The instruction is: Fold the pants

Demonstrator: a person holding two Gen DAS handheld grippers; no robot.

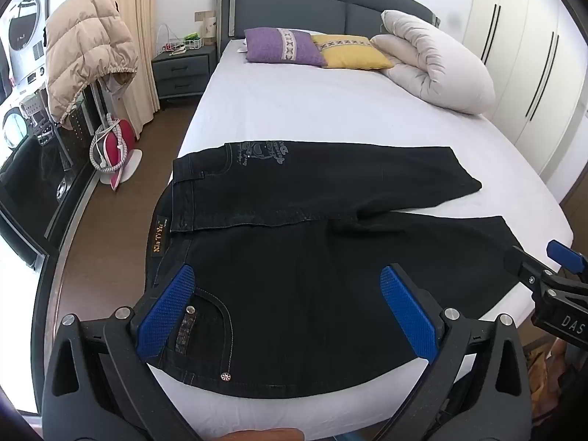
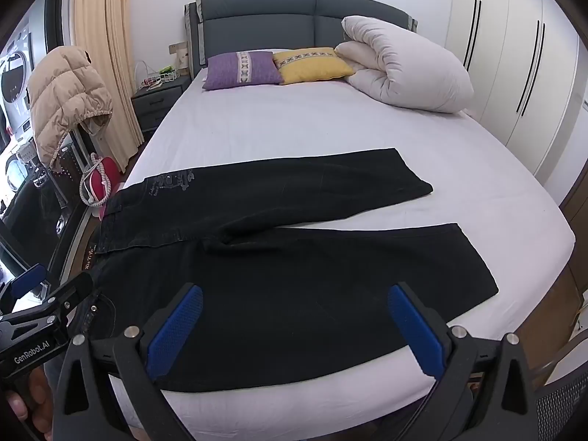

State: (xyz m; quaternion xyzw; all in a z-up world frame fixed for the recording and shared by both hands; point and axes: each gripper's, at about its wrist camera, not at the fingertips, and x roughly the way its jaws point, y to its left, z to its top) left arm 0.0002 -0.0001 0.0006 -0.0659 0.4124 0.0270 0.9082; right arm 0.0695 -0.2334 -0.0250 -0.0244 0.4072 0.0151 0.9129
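Observation:
Black jeans lie flat across the foot of the white bed, waistband at the left edge, both legs spread apart toward the right. They also show in the right wrist view. My left gripper is open, held above the near hip and pocket, touching nothing. My right gripper is open above the near leg, also empty. The right gripper also shows at the right edge of the left wrist view, and the left gripper at the left edge of the right wrist view.
Purple pillow, yellow pillow and a rolled white duvet lie at the headboard. A nightstand and a beige jacket on a rack stand left of the bed. Wardrobes line the right wall.

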